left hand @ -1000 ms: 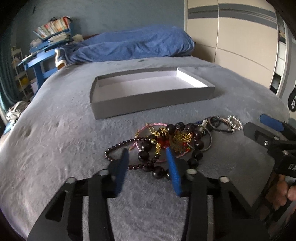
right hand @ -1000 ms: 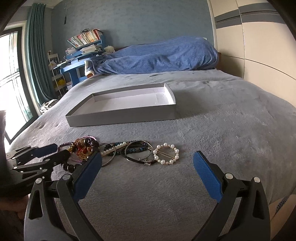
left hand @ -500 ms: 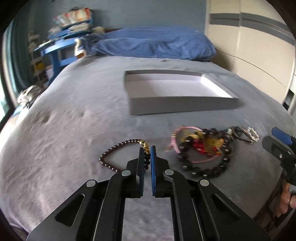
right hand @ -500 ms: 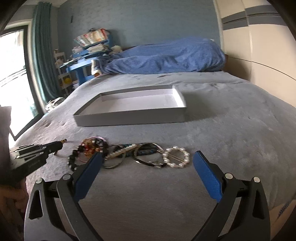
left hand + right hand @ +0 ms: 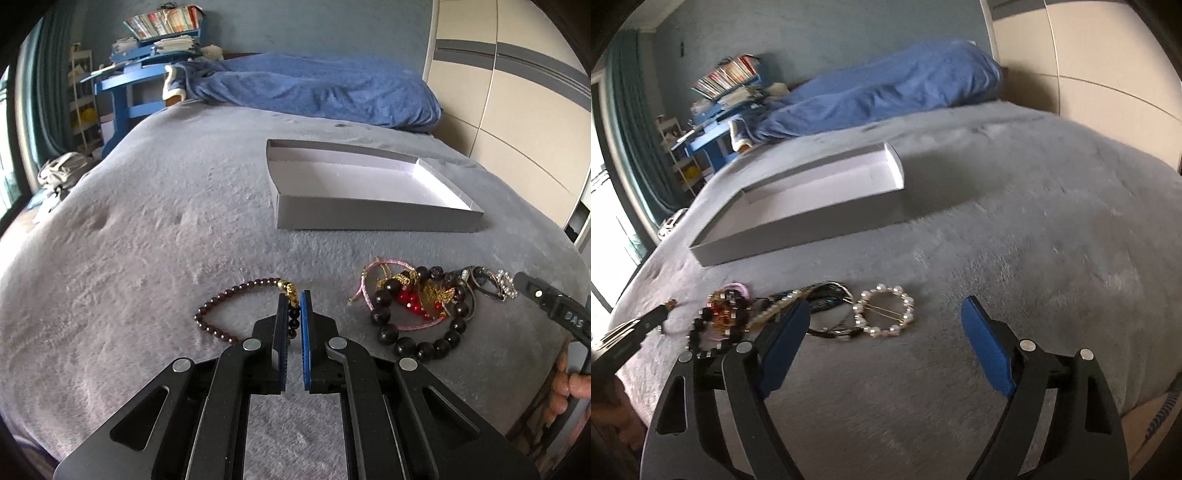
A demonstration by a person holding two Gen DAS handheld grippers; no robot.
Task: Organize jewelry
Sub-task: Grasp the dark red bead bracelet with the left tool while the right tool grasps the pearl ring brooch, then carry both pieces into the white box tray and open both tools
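My left gripper (image 5: 294,299) is shut on a dark red bead bracelet (image 5: 221,306) with a gold charm, which lies on the grey bedspread left of the jewelry pile (image 5: 417,306). The pile holds a large black bead bracelet (image 5: 406,343), a pink cord, red and gold pieces and bangles. A shallow grey box (image 5: 369,216) stands beyond, open and bare inside. My right gripper (image 5: 882,317) is open and empty, low over a pearl ring brooch (image 5: 886,312). The pile (image 5: 727,314) and box (image 5: 798,232) also show in the right wrist view.
A blue duvet (image 5: 314,88) lies across the far end of the bed. A blue desk with books (image 5: 147,55) stands at the back left. Wardrobe doors (image 5: 517,92) run along the right. The bed's near edge is just below both grippers.
My left gripper closed on the dark red bracelet and dragged it left, away from the pile. My right gripper moved nearer the pearl brooch and tilted.
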